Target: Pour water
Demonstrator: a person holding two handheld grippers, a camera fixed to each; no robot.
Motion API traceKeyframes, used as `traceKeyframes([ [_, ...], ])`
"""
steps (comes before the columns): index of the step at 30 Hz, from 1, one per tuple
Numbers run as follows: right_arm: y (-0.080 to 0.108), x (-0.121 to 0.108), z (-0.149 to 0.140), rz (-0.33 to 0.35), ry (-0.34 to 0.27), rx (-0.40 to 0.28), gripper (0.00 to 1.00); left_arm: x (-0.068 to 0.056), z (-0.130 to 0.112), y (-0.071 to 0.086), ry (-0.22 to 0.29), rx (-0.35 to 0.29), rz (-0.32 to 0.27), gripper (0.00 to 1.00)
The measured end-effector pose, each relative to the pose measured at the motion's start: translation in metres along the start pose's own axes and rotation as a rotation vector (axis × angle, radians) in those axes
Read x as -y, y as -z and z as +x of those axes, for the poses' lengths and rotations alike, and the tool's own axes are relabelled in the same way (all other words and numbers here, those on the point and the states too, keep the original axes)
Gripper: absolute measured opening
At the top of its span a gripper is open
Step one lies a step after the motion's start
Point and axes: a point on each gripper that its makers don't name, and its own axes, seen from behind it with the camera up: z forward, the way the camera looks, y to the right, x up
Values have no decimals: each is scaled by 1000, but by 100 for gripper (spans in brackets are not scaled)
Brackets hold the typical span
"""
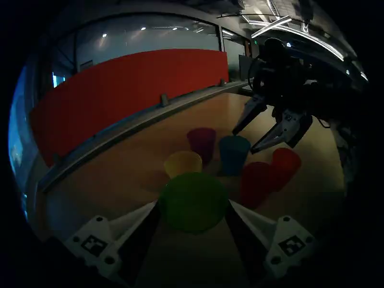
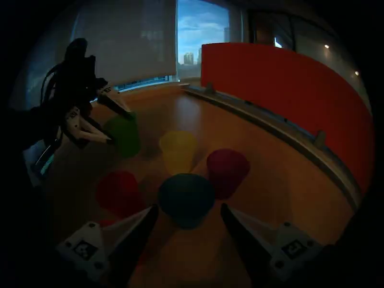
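While the left gripper reaches over the table, a green cup sits between its fingers. Both fingers meet the cup's sides, so the gripper is clamped on it. I cannot tell whether the cup rests on the table or hangs above it. In the left gripper view, a yellow cup stands just beyond the green one. A purple cup and a teal cup are farther off, and two red cups stand close together to the right. The right gripper is spread wide, one finger on either side of the teal cup, and is not squeezing it. A red screen runs along the table's far left edge.
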Motion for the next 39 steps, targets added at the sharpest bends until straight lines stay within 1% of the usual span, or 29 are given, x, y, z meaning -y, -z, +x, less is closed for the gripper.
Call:
traceKeyframes([
  [6, -11, 3, 3, 17, -7, 1, 95, 1, 2, 2, 4, -8, 2, 88],
  [15, -24, 5, 0, 23, 15, 22, 94, 3, 0, 6, 8, -12, 7, 88],
  [24, -33, 4, 1, 23, 19, 24, 93, 4, 0, 10, 16, -16, 11, 88],
  [29, -32, 3, 1, 24, 7, 20, 93, 3, -1, 11, 18, -17, 11, 88],
  [33, -30, 0, 2, 10, 5, 15, 93, 4, 0, 12, 19, -20, 14, 88],
  [36, -25, -2, 6, 2, 5, 3, 92, 2, 3, 12, 22, -27, 11, 88],
  [39, -15, -3, 13, -5, 0, -16, 92, 1, 7, 13, 28, -36, 13, 88],
])
